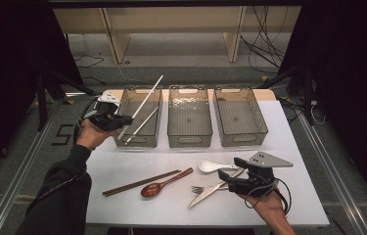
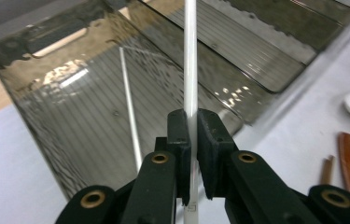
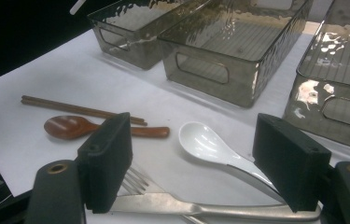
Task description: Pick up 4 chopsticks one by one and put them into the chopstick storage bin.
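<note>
My left gripper (image 1: 128,119) is shut on a long white chopstick (image 1: 144,100), which slants up over the left bin (image 1: 122,142). In the left gripper view the jaws (image 2: 193,135) pinch that chopstick (image 2: 190,56) near its lower end. A second white chopstick (image 2: 130,112) lies inside the bin (image 2: 60,98). My right gripper (image 1: 229,168) stands open low over the cutlery at the front right. Between its pads (image 3: 107,158) I see a white spoon (image 3: 205,142), a fork (image 3: 137,182) and a knife (image 3: 186,205), none of them gripped.
Three smoky clear bins stand in a row at the back; the middle bin (image 1: 189,139) and the right bin (image 1: 242,139) look bare. Brown chopsticks (image 1: 139,182) and a wooden spoon (image 1: 164,183) lie at the front centre of the white mat (image 1: 122,205).
</note>
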### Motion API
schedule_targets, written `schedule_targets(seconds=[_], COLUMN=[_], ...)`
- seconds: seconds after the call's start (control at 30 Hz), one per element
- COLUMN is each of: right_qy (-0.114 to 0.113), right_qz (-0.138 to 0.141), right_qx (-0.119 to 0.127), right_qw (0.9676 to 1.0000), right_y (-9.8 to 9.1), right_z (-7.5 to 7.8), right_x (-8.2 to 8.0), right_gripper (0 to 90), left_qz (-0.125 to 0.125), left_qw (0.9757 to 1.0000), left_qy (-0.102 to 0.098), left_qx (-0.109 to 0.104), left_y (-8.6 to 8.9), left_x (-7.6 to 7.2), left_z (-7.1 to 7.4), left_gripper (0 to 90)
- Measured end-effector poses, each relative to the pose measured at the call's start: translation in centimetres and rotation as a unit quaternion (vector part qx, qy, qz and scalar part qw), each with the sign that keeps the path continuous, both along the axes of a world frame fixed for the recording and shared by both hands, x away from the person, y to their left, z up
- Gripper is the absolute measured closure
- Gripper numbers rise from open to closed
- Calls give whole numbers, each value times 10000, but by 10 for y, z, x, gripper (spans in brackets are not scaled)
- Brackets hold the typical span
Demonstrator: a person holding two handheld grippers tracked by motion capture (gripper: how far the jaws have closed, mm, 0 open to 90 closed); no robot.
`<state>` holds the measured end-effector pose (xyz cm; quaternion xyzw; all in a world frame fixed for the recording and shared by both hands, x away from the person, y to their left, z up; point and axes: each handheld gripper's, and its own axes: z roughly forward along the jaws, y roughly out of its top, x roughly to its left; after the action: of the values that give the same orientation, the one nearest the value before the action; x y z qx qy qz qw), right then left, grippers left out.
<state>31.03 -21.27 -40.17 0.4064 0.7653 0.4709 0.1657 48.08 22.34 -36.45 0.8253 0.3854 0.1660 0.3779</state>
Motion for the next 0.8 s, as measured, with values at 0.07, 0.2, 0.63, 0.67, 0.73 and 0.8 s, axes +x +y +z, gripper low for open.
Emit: schedule_targets(seconds=[0.07,0.2,0.63,0.67,0.73,0.8], right_qy=[8,8,12,12,18,20], right_qz=[2,4,3,6,11,13], right_qx=[1,-2,14,14,9,5], right_qw=[10000,10000,10000,10000,10000,10000], right_y=[0,0,0,0,0,1], right_z=[0,0,0,0,0,0], right_x=[0,0,0,0,0,0], right_gripper=[293,293,293,293,293,293], left_qz=[113,233,496,522,553,592], left_qw=[9999,9997,9987,9986,9983,9981], left_qy=[-35,-26,99,102,143,159], left_qx=[-60,-34,58,62,65,104], left_y=[2,5,8,9,11,13], left_x=[5,16,35,36,37,39], left_z=[0,-3,-17,-18,-20,-23], left_gripper=[834,833,833,833,833,833])
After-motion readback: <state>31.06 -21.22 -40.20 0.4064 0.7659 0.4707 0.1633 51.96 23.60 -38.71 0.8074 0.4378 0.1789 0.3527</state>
